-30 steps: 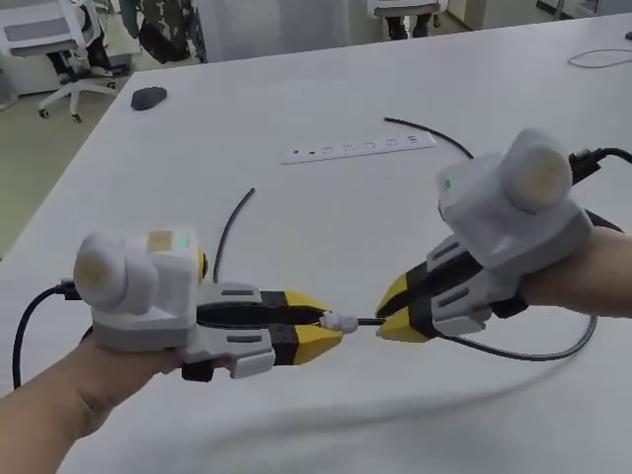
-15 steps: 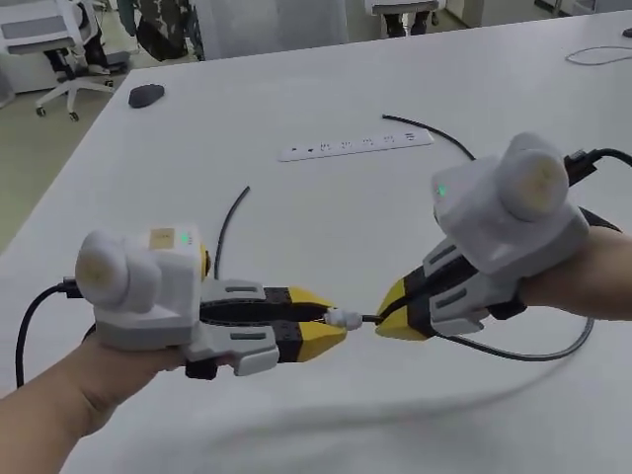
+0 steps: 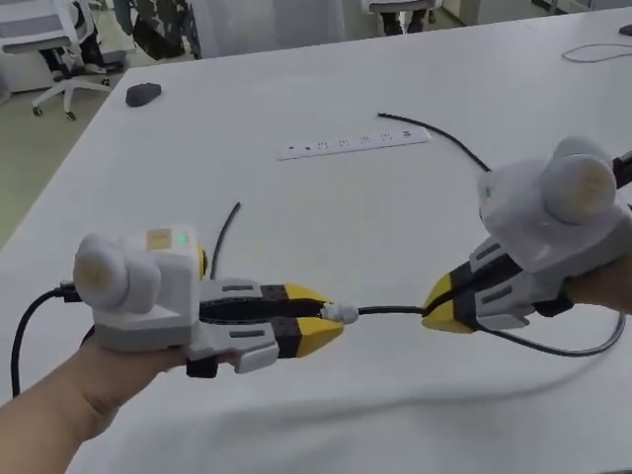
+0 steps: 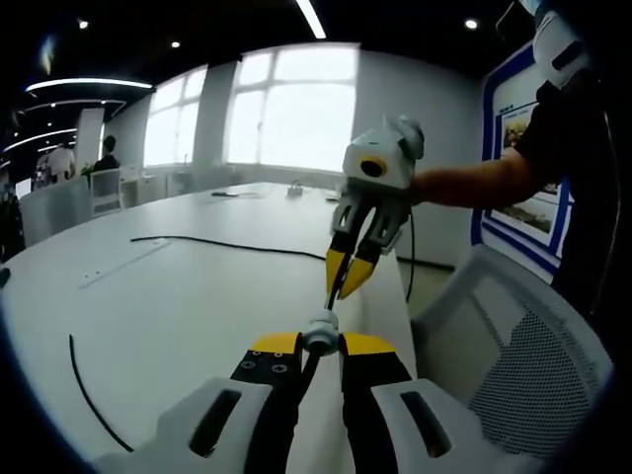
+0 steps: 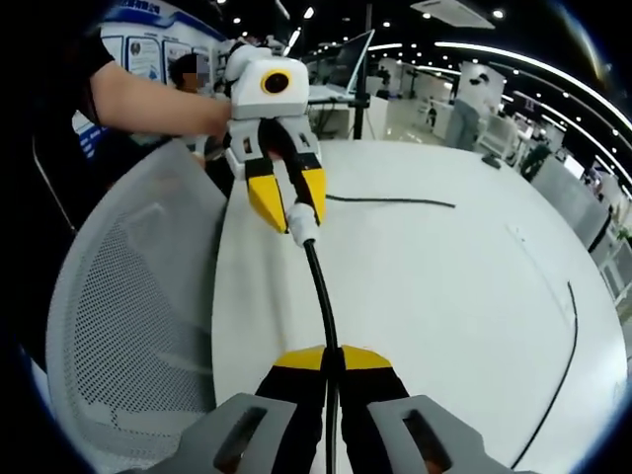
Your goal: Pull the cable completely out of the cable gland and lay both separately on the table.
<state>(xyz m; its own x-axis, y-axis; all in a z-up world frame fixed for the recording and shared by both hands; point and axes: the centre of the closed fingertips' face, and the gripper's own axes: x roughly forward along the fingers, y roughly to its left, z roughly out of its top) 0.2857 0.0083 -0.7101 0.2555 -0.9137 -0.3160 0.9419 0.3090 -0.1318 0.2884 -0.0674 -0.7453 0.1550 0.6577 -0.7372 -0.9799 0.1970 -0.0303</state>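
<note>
White counter point(image 3: 326, 227) runs beneath both hands. My left gripper point(image 3: 327, 317) pinches the small white cable gland point(image 3: 342, 315), and my right gripper point(image 3: 433, 308) clamps the thin black cable point(image 3: 390, 310) held taut between them. It looks light and bendy, so I'd grip near the gland. No readable writing.

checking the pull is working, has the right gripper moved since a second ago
Yes. Against the power strip, the right gripper has shifted rightward, away from the cable gland, baring more cable.
</note>
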